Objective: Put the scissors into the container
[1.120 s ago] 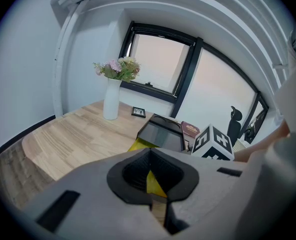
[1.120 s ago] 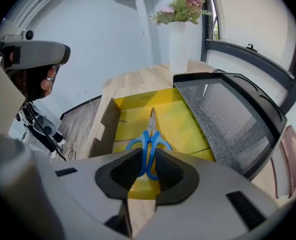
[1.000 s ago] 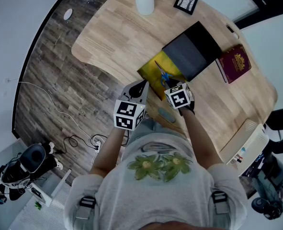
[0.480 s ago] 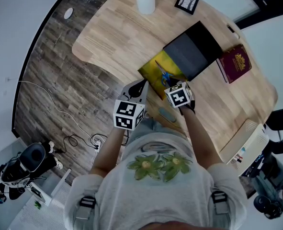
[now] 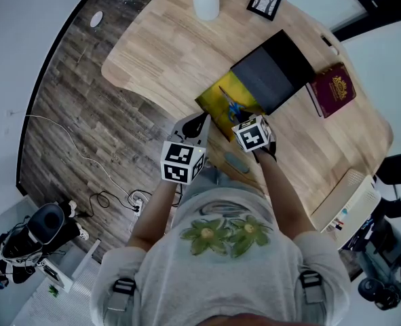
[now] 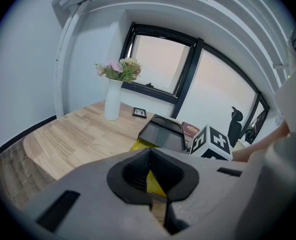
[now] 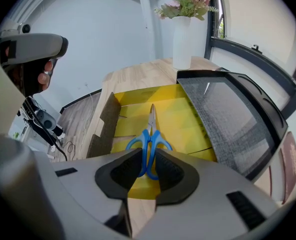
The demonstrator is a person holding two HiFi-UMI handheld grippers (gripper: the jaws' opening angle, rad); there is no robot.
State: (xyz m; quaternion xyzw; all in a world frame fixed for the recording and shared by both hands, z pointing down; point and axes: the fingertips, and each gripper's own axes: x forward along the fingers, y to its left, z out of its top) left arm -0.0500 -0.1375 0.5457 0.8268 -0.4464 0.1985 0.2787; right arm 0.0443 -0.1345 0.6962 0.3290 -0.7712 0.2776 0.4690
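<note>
Blue-handled scissors (image 7: 150, 136) (image 5: 231, 104) lie flat on the yellow floor of the open box (image 7: 185, 116) (image 5: 212, 104), blades pointing away from me. The box's dark lid (image 7: 233, 119) (image 5: 271, 70) leans open on its far side. My right gripper (image 7: 149, 153) (image 5: 244, 122) hovers over the handle end with its jaws slightly apart; the handle loops spread wider than that gap and show through it from below. My left gripper (image 6: 151, 156) (image 5: 196, 125) is shut and empty, held off the table's near edge beside the box.
A white vase of flowers (image 5: 205, 2) (image 6: 112, 101) and a small framed picture (image 5: 263, 2) stand at the table's far side. A dark red book (image 5: 332, 90) lies right of the lid. A grey flat item (image 5: 235, 163) rests near the front edge.
</note>
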